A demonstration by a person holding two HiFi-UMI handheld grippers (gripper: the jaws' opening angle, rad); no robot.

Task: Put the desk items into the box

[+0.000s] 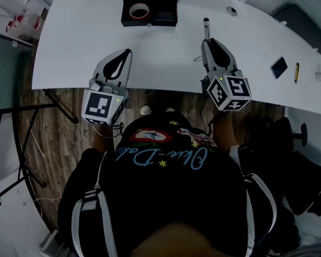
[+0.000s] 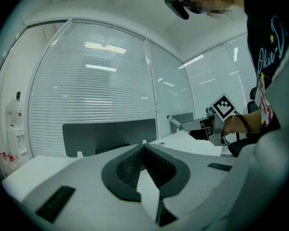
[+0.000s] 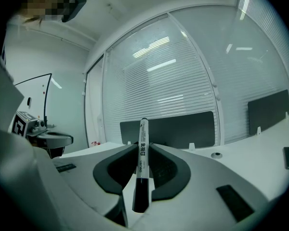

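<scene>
Holding the whiteboard marker point(image 3: 141, 158) clamped upright in my right claw point(image 3: 143, 144) over the white desk's point(image 1: 85, 47) near edge, I have my left claw point(image 2: 144, 147) alongside at the left, jaws together, empty. The black box point(image 1: 163, 21), with a tape roll point(image 1: 140, 10) inside, sits at the far edge.

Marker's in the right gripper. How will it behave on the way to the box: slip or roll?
The marker looks stiff and light, so it should not sag. The right gripper pinches its smooth round barrel, so it may pivot if bumped. Released on the desk, it would probably roll.
</scene>
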